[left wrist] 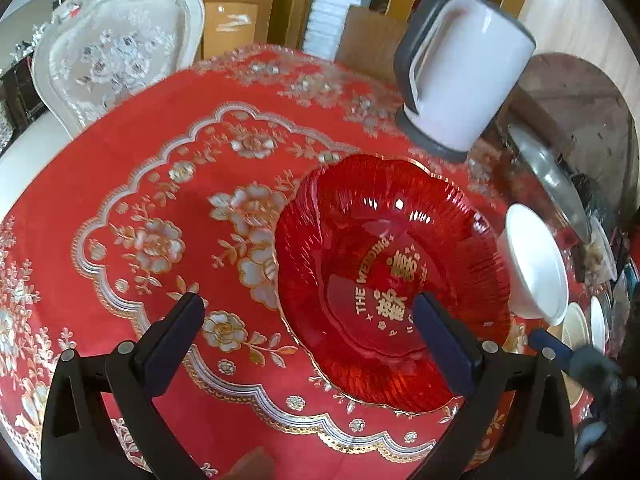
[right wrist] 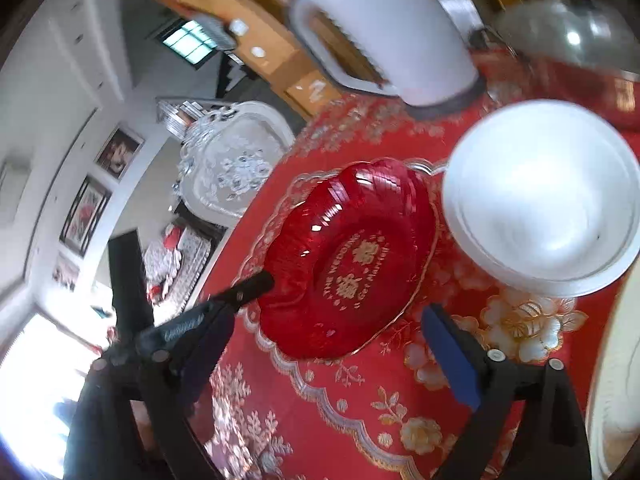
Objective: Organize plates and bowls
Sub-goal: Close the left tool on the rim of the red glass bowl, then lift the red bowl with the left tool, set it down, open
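On the surface [left wrist: 120,184], covered by a red floral cloth: red scalloped plate [left wrist: 394,280] with gold lettering, lying flat. White bowl [left wrist: 536,260] just beside plate's right rim. White kettle [left wrist: 464,68] stands behind plate. Left tool [left wrist: 308,316]: fingers spread wide, nothing held; one finger above plate, other above bare cloth. Right tool [right wrist: 348,312]: spread wide, empty, near plate's edge. Right wrist view blurred; bowl appears there as two nested white bowls, contact with plate not discernible.

The tabletop [left wrist: 120,200] lay open toward its left edge; the red plate [left wrist: 384,280], white bowl [left wrist: 534,260] and kettle [left wrist: 468,76] crowded its right edge.
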### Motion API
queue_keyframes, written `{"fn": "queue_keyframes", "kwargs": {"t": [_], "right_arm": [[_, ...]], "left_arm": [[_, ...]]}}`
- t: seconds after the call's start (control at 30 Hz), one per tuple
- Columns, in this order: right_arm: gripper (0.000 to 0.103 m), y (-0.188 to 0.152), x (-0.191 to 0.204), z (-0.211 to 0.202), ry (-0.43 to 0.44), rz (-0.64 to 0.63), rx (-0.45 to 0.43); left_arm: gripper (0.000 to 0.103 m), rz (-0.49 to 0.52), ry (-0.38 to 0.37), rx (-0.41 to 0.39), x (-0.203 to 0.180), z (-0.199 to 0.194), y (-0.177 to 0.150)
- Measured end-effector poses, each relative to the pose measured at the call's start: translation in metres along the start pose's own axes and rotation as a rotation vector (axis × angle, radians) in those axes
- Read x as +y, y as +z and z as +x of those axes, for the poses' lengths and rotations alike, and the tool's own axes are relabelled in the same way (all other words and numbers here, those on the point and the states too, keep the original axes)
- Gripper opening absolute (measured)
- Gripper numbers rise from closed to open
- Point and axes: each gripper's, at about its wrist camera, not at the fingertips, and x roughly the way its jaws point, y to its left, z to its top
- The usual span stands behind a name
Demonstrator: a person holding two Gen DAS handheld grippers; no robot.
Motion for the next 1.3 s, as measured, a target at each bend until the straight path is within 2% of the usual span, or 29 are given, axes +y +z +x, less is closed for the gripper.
{"fn": "queue_keyframes", "kwargs": {"t": [0.07, 0.13, 0.23, 0.3, 0.37, 0.47, 0.5, 0.53, 0.6, 0.7, 0.8, 1.03, 1.3], "right_arm": [[0.083, 0.000, 0.000, 0.009, -0.037, -0.014, 0.010], [0.070, -0.001, -0.001, 0.015, -0.085, -0.028, 0.015], [0.053, -0.002, 0.000, 0.020, -0.167, -0.059, 0.014], [0.049, -0.002, -0.002, 0.023, -0.205, -0.071, 0.013], [0.045, -0.002, -0.003, 0.027, -0.249, -0.086, 0.013], [0.042, -0.003, -0.003, 0.030, -0.283, -0.084, 0.012], [0.040, -0.003, -0.004, 0.032, -0.288, -0.081, 0.015], [0.034, -0.003, -0.005, 0.033, -0.296, -0.079, 0.020], [0.025, -0.004, -0.005, 0.035, -0.319, -0.079, 0.026], [0.021, -0.005, -0.002, 0.034, -0.349, -0.109, 0.013], [0.020, -0.008, 0.002, 0.035, -0.382, -0.135, 0.021], [0.020, -0.021, 0.016, 0.022, -0.362, -0.168, 0.040], [0.020, -0.074, 0.046, -0.010, -0.313, -0.224, 0.065]], "left_arm": [[0.103, -0.013, 0.002, 0.039, 0.002, 0.011, -0.001], [0.103, -0.034, -0.004, 0.063, 0.007, 0.019, -0.001], [0.099, -0.067, -0.053, 0.051, 0.011, 0.018, 0.001], [0.091, -0.078, -0.071, 0.060, 0.013, 0.018, 0.001], [0.086, -0.067, -0.055, 0.072, 0.012, 0.021, 0.000], [0.065, -0.037, -0.029, 0.091, 0.009, 0.026, -0.002], [0.053, -0.031, -0.023, 0.091, 0.009, 0.028, -0.002], [0.046, -0.020, -0.009, 0.093, 0.008, 0.029, -0.002], [0.015, -0.018, 0.006, 0.091, 0.010, 0.032, -0.004], [0.013, -0.013, -0.006, 0.078, 0.012, 0.032, -0.005], [0.013, 0.022, 0.032, 0.055, 0.007, 0.028, -0.007], [0.013, 0.058, 0.035, 0.040, 0.007, 0.007, -0.017], [0.016, 0.041, -0.017, 0.054, 0.025, -0.032, -0.076]]}}
